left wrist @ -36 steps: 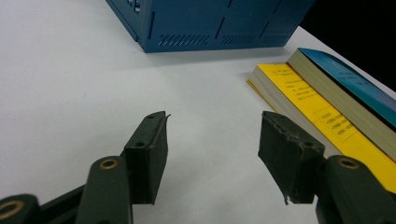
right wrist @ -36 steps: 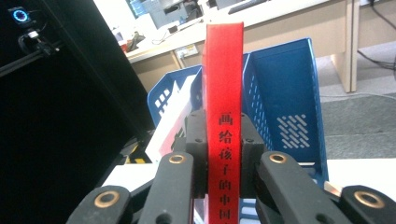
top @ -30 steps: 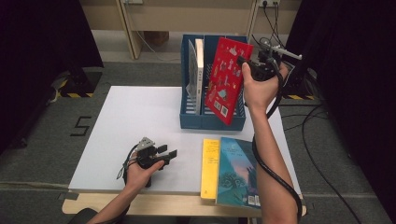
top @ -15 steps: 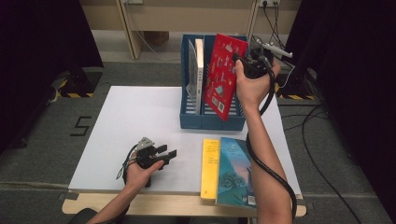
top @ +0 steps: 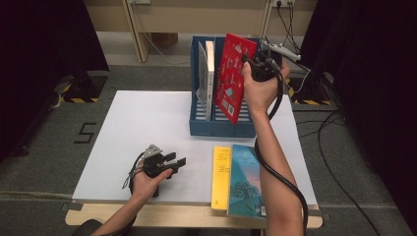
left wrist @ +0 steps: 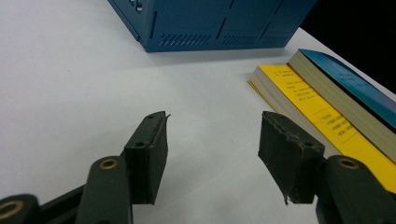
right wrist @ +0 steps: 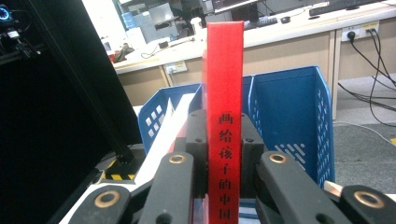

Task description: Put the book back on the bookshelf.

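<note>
A red book (top: 235,76) hangs tilted over the blue file holder (top: 222,127), its lower end down among the holder's slots. My right gripper (top: 252,63) is shut on its spine (right wrist: 225,121), which stands upright between the black pads. A white book (top: 206,73) stands in the holder's left slot. My left gripper (top: 178,163) rests on the white table (top: 133,128) near the front edge, open with nothing between its fingers (left wrist: 148,161). A yellow book (top: 222,177) and a teal book (top: 247,179) lie flat at the front right, also seen as yellow book (left wrist: 317,114) and teal book (left wrist: 348,81).
The blue file holder (left wrist: 210,23) stands at the table's far middle. Cables (top: 339,123) trail on the floor to the right. A black curtain (top: 44,44) hangs at the left. A floor marking (top: 86,132) lies left of the table.
My right hand has carried the red book a little to the left and turned it more upright over the holder. The left gripper has not moved.
</note>
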